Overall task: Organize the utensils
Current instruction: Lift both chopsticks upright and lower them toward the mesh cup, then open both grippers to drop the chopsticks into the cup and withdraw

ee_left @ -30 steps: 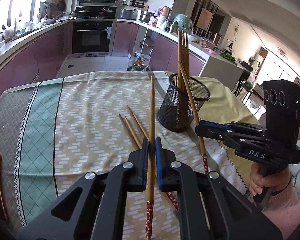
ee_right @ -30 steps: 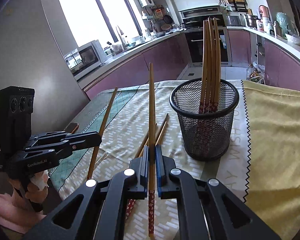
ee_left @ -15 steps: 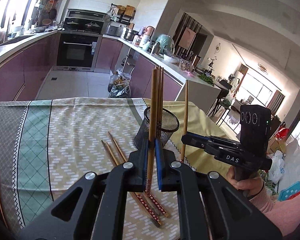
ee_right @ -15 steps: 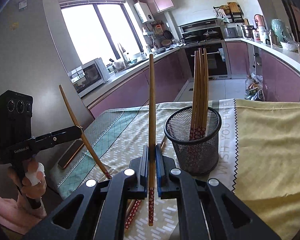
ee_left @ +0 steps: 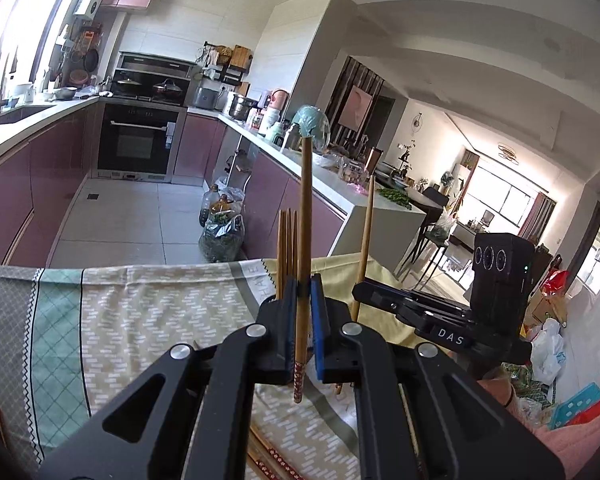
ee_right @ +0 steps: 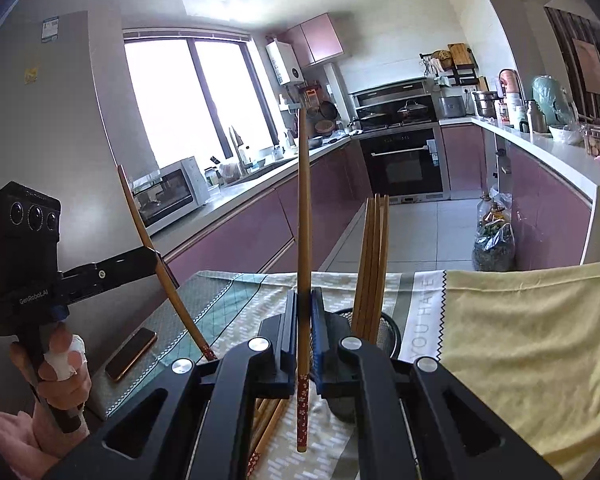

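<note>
My left gripper (ee_left: 304, 292) is shut on one wooden chopstick (ee_left: 305, 220), held nearly upright with its red patterned end down. My right gripper (ee_right: 304, 300) is shut on another chopstick (ee_right: 303, 220), also upright. Each gripper shows in the other's view: the right gripper (ee_left: 358, 292) with its chopstick (ee_left: 366, 240), the left gripper (ee_right: 158, 260) with its slanted chopstick (ee_right: 140, 216). The black mesh holder (ee_right: 390, 330) sits just behind the right fingers, mostly hidden, with several chopsticks (ee_right: 374, 260) standing in it. Loose chopsticks (ee_right: 268, 420) lie on the cloth below.
A patterned tablecloth (ee_left: 140, 320) covers the table, with a yellow cloth (ee_right: 520, 340) on its right part. A phone (ee_right: 131, 353) lies near the table's left edge. Beyond the far edge are the kitchen floor, bags (ee_left: 220, 236) and purple cabinets.
Both grippers have risen above the table, each still holding its chopstick, and both views have tipped upward. The mesh holder has dropped low in view, now largely hidden behind the fingers.
</note>
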